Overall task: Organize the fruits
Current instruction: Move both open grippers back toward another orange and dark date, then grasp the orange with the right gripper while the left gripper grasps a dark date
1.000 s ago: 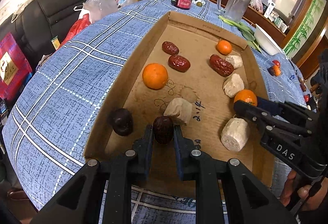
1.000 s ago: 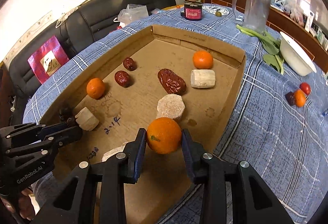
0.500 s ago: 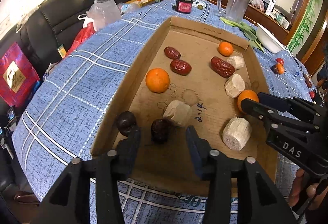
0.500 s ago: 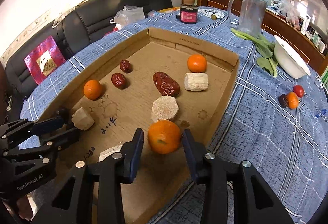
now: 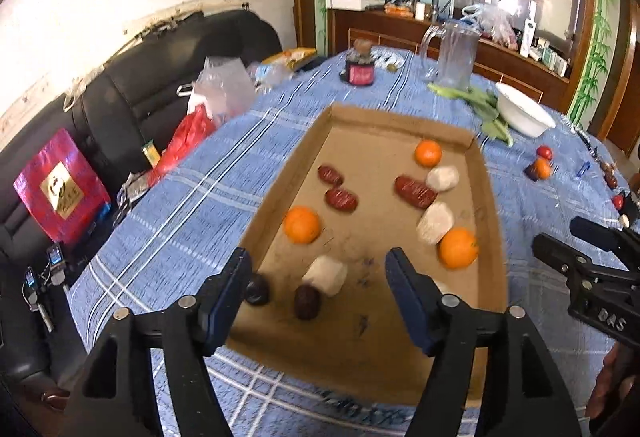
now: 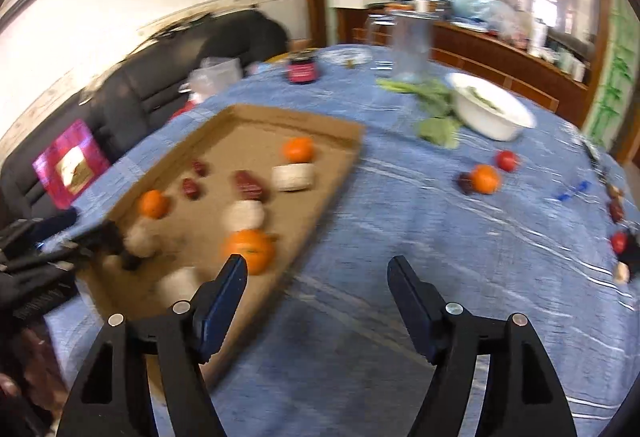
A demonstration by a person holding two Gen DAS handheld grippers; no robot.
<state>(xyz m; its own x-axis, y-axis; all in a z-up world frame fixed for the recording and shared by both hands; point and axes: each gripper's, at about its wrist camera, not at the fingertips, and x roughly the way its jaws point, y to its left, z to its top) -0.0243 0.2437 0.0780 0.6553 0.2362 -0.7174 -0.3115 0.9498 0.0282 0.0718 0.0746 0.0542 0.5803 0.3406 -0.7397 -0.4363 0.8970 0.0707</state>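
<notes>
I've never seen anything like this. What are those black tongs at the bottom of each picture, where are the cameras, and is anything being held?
The tongs are hand-held grippers; a person holds one in each hand, and each carries a wide-angle camera that looks along its fingers. One picture is from the left gripper, the other from the right gripper. Both are open and hold nothing. Below them a cardboard tray lies on a blue checked tablecloth. In it are oranges, such as this orange, red dates like this date, and pale chunks I cannot identify. More small fruit lies loose on the cloth beside a white bowl.
</notes>
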